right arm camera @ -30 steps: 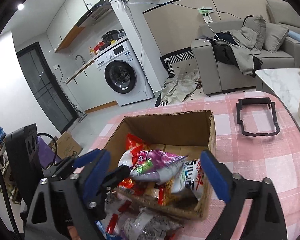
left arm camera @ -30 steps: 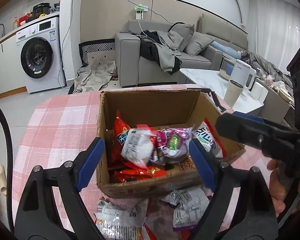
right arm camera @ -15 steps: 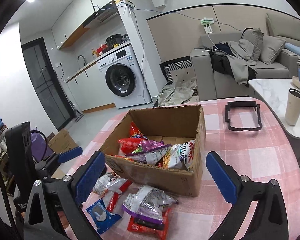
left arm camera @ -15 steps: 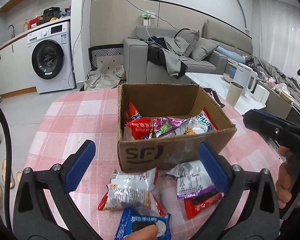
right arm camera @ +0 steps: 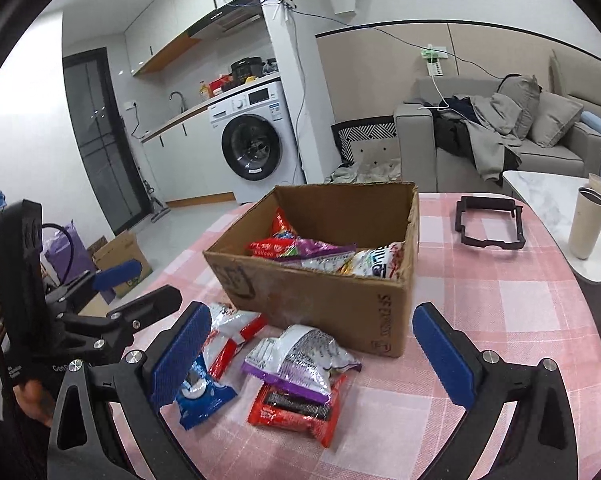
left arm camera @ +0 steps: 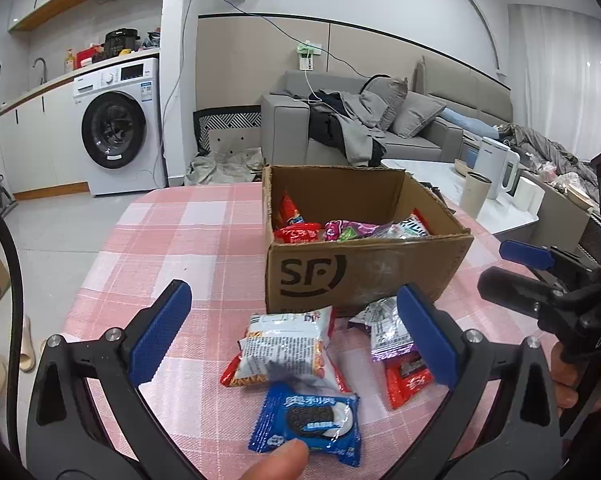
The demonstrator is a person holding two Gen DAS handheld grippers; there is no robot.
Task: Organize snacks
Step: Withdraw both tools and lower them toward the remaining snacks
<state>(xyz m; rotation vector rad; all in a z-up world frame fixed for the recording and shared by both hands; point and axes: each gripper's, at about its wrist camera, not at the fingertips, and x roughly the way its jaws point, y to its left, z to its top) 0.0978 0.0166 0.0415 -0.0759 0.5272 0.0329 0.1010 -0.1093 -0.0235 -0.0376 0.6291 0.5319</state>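
While both claws, left claw (left arm camera: 294,332) and right claw (right arm camera: 312,344), are hanging spread and empty, loose snack packets (right arm camera: 300,356) are lying on the table (right arm camera: 500,300) before the cardboard box (right arm camera: 324,292), so I'm advising pinching one packet's edge at a time.

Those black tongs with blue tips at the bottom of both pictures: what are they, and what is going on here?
They are hand-held grippers, one in each of a person's hands, each with a camera looking along its two fingers. One picture is from the left gripper, the other from the right gripper. Both stand wide open and hold nothing; the left one's fingers have just been opening. On the pink checked tablecloth stands a cardboard box partly filled with snack packets. More packets lie in front of it: a blue cookie packet, a white packet, a purple-edged packet and a red packet.
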